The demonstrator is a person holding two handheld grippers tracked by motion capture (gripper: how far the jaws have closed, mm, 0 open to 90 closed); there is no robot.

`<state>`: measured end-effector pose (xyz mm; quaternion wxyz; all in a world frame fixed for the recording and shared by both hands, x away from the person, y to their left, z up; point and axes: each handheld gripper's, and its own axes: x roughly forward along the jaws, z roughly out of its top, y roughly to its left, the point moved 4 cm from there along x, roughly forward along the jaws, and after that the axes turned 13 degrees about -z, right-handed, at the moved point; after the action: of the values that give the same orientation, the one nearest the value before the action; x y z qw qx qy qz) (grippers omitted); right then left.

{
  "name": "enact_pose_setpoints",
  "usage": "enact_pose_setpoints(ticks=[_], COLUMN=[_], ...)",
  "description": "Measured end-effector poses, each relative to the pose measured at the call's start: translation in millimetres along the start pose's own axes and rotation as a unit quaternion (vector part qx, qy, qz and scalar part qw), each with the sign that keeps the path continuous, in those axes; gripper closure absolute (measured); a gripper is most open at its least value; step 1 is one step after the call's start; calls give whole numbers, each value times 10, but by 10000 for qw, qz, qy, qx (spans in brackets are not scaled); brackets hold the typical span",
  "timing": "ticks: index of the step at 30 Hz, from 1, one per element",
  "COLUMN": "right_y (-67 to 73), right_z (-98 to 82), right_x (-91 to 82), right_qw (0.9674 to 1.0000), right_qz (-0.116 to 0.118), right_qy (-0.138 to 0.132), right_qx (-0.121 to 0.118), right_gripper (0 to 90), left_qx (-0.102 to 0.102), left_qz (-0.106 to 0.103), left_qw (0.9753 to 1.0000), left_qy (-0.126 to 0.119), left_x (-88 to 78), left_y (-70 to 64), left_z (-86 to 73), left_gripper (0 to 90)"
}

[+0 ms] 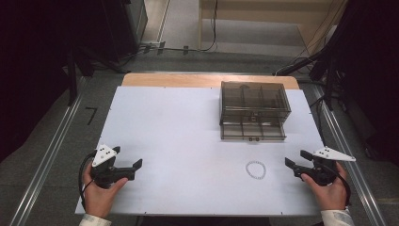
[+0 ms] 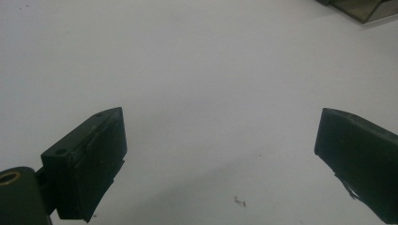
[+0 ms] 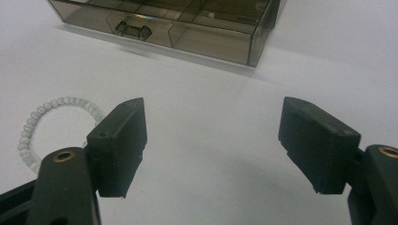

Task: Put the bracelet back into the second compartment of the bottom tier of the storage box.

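Bracelet (image 1: 256, 169) near right gripper (image 1: 295, 163), seemingly untouched

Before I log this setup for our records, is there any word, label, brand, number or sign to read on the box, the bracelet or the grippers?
None can be read.
Smoky clear drawer box: no label or print shows.
White bead bracelet: plain beads, no marking.
Left gripper and right gripper: black jaws, both open, no print; the grey plates on top in the high view look blank.
White table: no text.
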<state>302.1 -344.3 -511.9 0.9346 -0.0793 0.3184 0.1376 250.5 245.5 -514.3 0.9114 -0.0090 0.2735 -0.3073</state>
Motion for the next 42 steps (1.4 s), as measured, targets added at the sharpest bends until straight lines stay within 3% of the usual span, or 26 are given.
enact_pose_setpoints(ticks=[19, 42], right_y=[28, 195], right_z=[-4, 19], right_x=[16, 60], right_qw=[10000, 9994], right_qz=[17, 123], right_qy=[46, 101], right_qx=[-51, -297], right_gripper=[223, 223], left_qx=[-1, -19], left_qz=[-73, -85], left_qw=[10000, 9999], left_qy=[-55, -94], left_x=[5, -2], left_y=[-17, -10], left_z=[6, 10], left_gripper=[33, 33])
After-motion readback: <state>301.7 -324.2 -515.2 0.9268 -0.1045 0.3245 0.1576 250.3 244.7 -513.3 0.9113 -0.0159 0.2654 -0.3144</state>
